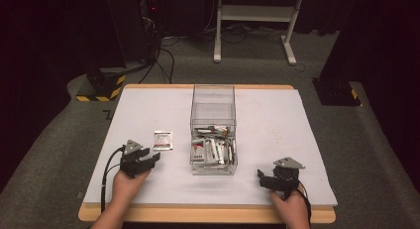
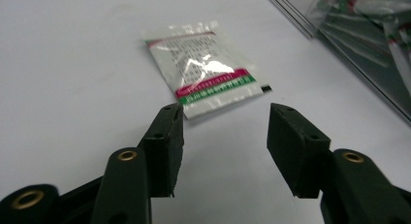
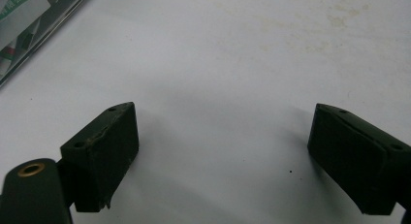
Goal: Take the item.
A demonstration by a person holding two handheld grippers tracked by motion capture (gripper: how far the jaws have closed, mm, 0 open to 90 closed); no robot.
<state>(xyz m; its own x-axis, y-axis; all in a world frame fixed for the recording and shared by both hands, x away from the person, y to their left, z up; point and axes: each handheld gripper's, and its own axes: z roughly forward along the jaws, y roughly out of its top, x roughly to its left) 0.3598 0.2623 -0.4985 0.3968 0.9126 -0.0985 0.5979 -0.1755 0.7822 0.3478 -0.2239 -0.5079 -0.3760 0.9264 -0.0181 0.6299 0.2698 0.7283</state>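
A small white sachet (image 1: 163,140) with red and green stripes lies flat on the white table, left of a clear plastic box (image 1: 213,132). The box holds several similar sachets (image 1: 214,147) in its near half. My left gripper (image 1: 154,157) rests on the table just short of the loose sachet (image 2: 206,69), jaws open and empty, the sachet's near edge lying just beyond the fingertips. My right gripper (image 1: 261,178) sits low near the table's front right, open and empty over bare table (image 3: 223,136).
The box's corner (image 3: 29,25) shows at the upper left of the right gripper view. A white desk frame (image 1: 255,21) and cables (image 1: 158,55) stand on the floor beyond the table. Dark floor surrounds the table's wooden edge (image 1: 208,214).
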